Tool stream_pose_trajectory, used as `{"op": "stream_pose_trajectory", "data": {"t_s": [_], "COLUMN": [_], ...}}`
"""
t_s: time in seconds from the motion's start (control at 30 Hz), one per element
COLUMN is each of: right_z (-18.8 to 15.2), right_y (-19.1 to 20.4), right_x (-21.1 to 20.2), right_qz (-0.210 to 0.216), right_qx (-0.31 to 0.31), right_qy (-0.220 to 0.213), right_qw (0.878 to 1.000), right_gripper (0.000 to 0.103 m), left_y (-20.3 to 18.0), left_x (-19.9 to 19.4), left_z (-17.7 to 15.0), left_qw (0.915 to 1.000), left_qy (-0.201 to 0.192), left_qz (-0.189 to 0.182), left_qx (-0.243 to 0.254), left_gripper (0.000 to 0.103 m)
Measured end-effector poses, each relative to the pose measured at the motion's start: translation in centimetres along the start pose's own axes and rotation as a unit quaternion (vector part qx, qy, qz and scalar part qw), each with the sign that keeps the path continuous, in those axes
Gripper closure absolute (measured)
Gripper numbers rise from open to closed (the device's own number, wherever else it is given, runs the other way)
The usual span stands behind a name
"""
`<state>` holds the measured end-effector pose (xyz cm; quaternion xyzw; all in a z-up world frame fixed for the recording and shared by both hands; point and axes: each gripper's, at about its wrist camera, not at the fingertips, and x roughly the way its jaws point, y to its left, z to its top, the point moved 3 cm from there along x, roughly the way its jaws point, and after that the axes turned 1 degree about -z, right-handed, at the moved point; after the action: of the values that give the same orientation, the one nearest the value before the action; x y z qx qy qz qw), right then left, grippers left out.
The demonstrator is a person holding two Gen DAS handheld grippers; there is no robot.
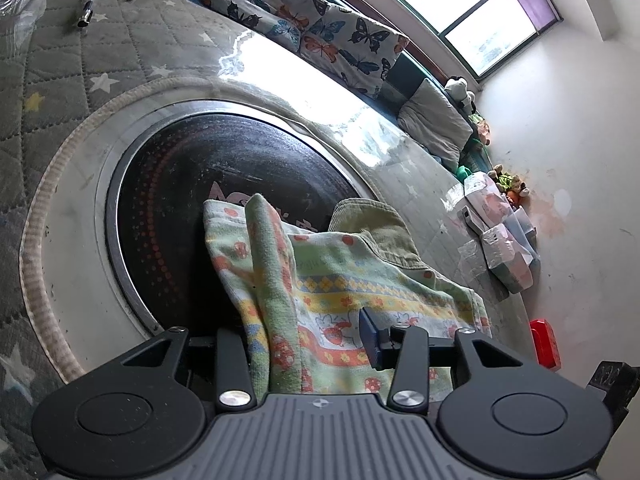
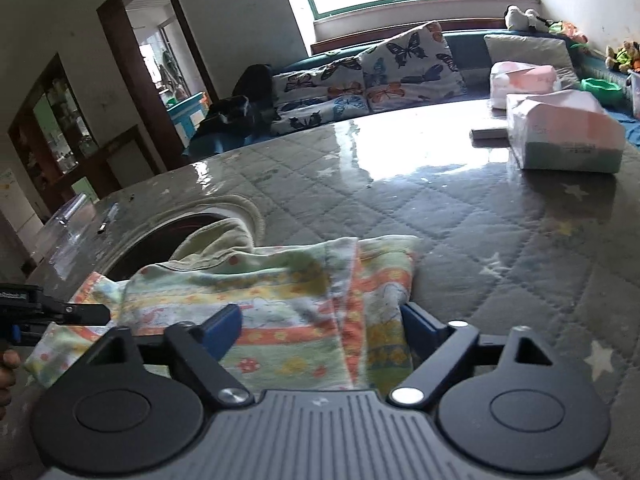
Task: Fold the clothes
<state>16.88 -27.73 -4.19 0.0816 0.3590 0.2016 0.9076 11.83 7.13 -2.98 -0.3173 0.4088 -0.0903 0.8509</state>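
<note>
A pale green cloth (image 1: pixel 340 272) with orange, yellow and blue patterned bands lies rumpled on the quilted table, partly over a round black cooktop (image 1: pixel 192 184). An olive corduroy garment (image 1: pixel 376 224) pokes out from under it. My left gripper (image 1: pixel 304 336) straddles a raised fold of the cloth. Its right blue pad (image 1: pixel 370 338) stands clear of that fold, and the left pad is hidden behind it. My right gripper (image 2: pixel 320 326) is open wide, and a bunched part of the same cloth (image 2: pixel 280 288) sits between its pads. The left gripper (image 2: pixel 80 314) shows at the cloth's left edge.
The grey star-quilted cover (image 2: pixel 480 240) lies under glossy clear plastic. Tissue packs (image 2: pixel 564 136) stand at the far right of the table. A red box (image 1: pixel 544 344) sits by the wall. Butterfly cushions (image 2: pixel 400 68) line a bench under the window. A small metal tool (image 1: pixel 88 8) lies far left.
</note>
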Motion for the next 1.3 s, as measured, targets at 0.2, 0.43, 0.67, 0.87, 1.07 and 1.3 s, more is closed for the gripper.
{"op": "stream_pose_trajectory", "data": {"t_s": [0.2,0.43,0.67,0.87,1.07,1.3], "right_z": [0.1,0.0,1.3,3.0,4.6,5.7], "right_y": [0.0,0.0,0.8,0.5,-1.5,-4.3], "right_x": [0.0,-0.7,-3.4,-6.0,-8.2,-9.5], "right_qz": [0.002,-0.008,-0.007,-0.030,-0.069,-0.104], "right_qx": [0.007,0.018,0.015,0.003,-0.006,-0.001], "right_qy": [0.015,0.000,-0.043,-0.073,-0.092,-0.102], "right_qw": [1.000,1.000,0.999,0.997,0.993,0.989], "right_gripper": [0.071,0.095,0.096,0.096,0.096,0.096], "left_y": [0.6,0.4,-2.4,-6.1,-10.3,-14.4], "left_x": [0.0,0.1,-0.9,-0.2,1.8,4.8], "left_z": [0.1,0.0,1.0,2.0,2.6,2.7], "left_qw": [0.9999,0.9997,0.9993,0.9974,0.9940,0.9900], "left_qy": [0.005,0.008,-0.008,-0.008,-0.001,0.013], "left_qz": [0.001,0.021,0.012,-0.006,-0.023,-0.030], "left_qx": [-0.009,-0.005,0.035,0.071,0.107,0.137], "left_gripper": [0.077,0.089,0.093,0.093,0.093,0.093]}}
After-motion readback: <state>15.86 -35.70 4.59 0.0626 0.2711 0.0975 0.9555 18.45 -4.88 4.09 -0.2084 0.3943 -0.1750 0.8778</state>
